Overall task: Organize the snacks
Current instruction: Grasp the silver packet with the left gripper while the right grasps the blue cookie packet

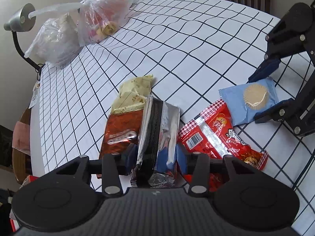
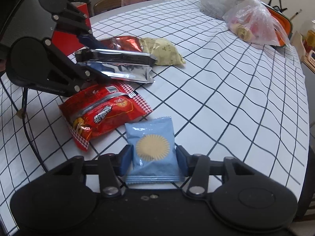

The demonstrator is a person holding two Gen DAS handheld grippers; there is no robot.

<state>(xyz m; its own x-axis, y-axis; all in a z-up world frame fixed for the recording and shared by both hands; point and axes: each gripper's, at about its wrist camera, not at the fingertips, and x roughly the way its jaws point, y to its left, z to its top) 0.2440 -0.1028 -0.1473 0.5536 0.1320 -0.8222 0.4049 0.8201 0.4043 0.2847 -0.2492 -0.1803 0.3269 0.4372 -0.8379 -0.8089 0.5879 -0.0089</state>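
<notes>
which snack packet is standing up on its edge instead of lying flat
The silver and black packet, between the left gripper's fingers. The blue packet, the red packet and the pale yellow one lie flat on the tablecloth.

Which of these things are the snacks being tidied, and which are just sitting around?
Snacks being tidied: silver packet in the left gripper; blue packet in the right gripper; red packet; yellow packet; brown packet.

Sitting around: plastic bags; desk lamp; chair.

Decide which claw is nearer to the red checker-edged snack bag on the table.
Left. The left claw grips the silver packet, its right finger right beside the red bag. The right claw straddles the blue packet, farther from that bag.
</notes>
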